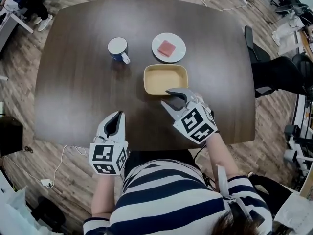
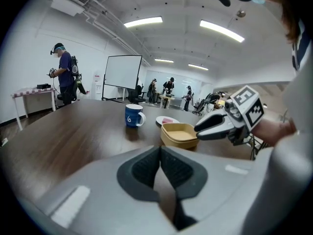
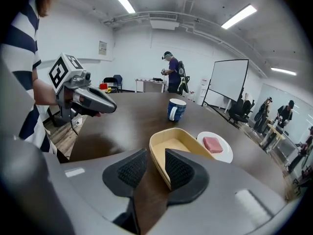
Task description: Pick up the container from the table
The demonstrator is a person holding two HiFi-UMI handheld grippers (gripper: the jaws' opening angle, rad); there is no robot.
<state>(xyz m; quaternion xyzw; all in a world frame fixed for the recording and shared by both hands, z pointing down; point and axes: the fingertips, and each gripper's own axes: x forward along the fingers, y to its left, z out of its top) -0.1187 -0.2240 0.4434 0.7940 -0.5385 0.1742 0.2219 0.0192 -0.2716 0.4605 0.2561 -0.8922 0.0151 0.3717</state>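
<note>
The beige rectangular container (image 1: 165,79) lies empty on the dark wooden table (image 1: 78,82), just right of its middle. My right gripper (image 1: 166,96) is at the container's near edge, open. In the right gripper view (image 3: 149,170) the near wall of the container (image 3: 178,143) stands between the two pads, one pad inside and one outside, with gaps on both sides. My left gripper (image 1: 117,114) hovers over the table's front edge, apart from everything, its pads pressed together with nothing between them (image 2: 160,166). From there the container (image 2: 179,133) shows ahead.
A blue mug (image 1: 118,49) stands left of and behind the container. A white plate (image 1: 168,47) with a pink block (image 1: 167,48) sits just behind it. A black office chair (image 1: 274,72) is off the table's right side. People stand in the room's background.
</note>
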